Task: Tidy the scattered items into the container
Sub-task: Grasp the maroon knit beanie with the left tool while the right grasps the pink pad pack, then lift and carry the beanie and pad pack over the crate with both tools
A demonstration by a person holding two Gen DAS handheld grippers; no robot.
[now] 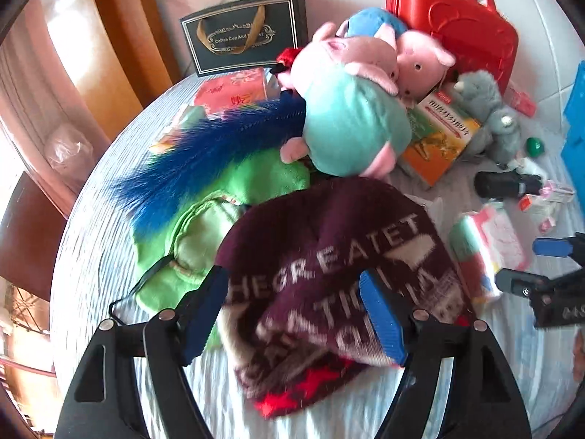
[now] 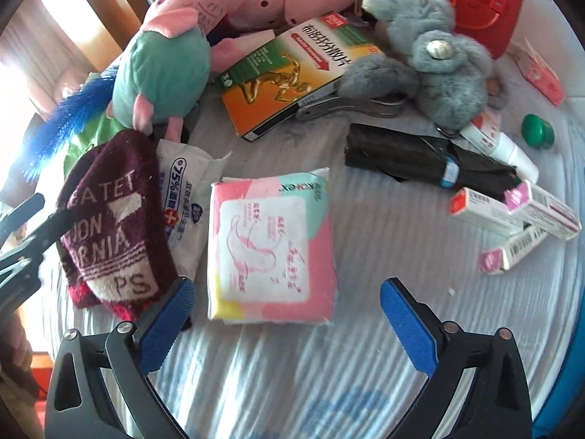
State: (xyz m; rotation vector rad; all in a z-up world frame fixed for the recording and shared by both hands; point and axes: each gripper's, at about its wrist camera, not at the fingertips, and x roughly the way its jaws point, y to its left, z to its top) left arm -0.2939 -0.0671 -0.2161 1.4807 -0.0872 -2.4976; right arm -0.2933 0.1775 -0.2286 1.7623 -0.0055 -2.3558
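Note:
A maroon knit hat (image 1: 329,263) with white lettering lies between the jaws of my left gripper (image 1: 292,314), which are open around it; the hat also shows in the right wrist view (image 2: 109,226). My right gripper (image 2: 289,314) is open and empty, just in front of a pink tissue pack (image 2: 272,245). A red case (image 1: 464,22) stands at the back. Pig plush toys (image 1: 351,109), a grey plush (image 2: 435,62), an orange-green box (image 2: 292,69) and a black folded umbrella (image 2: 420,157) lie scattered on the bed.
A blue furry tail (image 1: 204,153) and green cloth (image 1: 204,226) lie left of the hat. Small medicine boxes (image 2: 512,216), a green cap (image 2: 537,130) and a wipes packet (image 2: 186,197) lie around. A black gift bag (image 1: 245,33) stands at the back. A blue container edge (image 1: 576,120) is at right.

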